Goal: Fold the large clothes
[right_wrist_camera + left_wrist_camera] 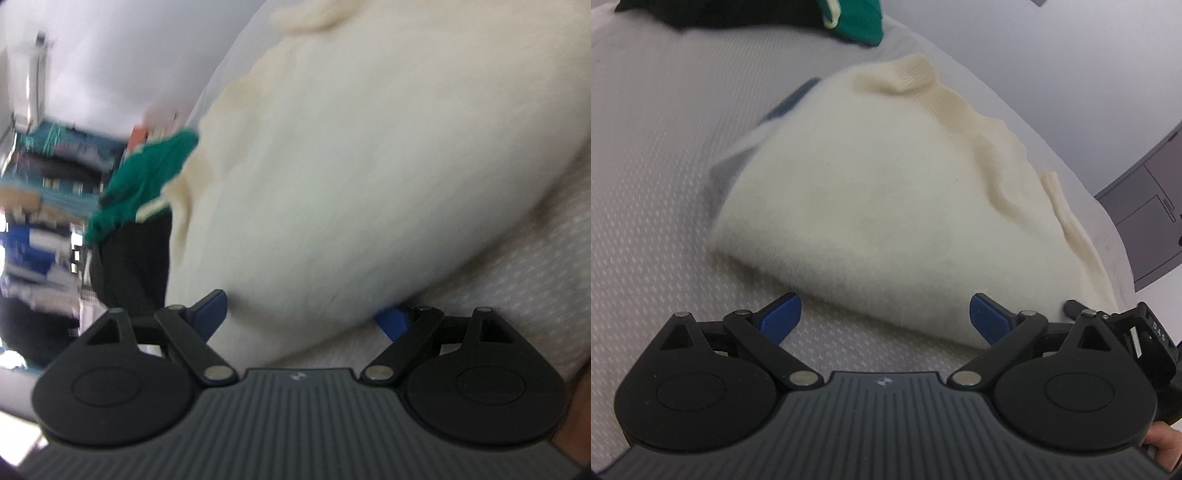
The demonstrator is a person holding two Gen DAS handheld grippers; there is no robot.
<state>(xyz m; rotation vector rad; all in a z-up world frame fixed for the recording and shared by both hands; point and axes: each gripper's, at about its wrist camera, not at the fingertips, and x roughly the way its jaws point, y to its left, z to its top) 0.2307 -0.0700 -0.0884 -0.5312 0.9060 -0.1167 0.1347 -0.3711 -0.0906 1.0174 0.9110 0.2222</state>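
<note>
Right up against both lenses you've got the black ribbed gripper bodies filling the bottom of each frame. Your left gripper (884, 319) has its jaws spread wide with nothing between them, the blue pads (781, 317) sitting just in front of the near edge of the cream sweater (886, 206), not pressing on it. That sweater is folded into a fluffy mound across the middle of the left wrist view, lying on the grey patterned surface (657, 155), with its ribbed hem (945, 96) bunched along the upper right side. There's a bluish-grey strip (790, 101) poking out at its upper left edge, too blurry to say what it is. At the top of that frame you can see a green garment (860, 22) and something dark next to it. Your right gripper (303, 314) is released too, jaws wide apart, and the sweater's edge bulges down between the blue pads (212, 312) without being pinched. In that view the sweater fills the upper right, with the green garment at left centre, a black garment (133, 254) below it, and blurry clutter (48, 177) further left.
</note>
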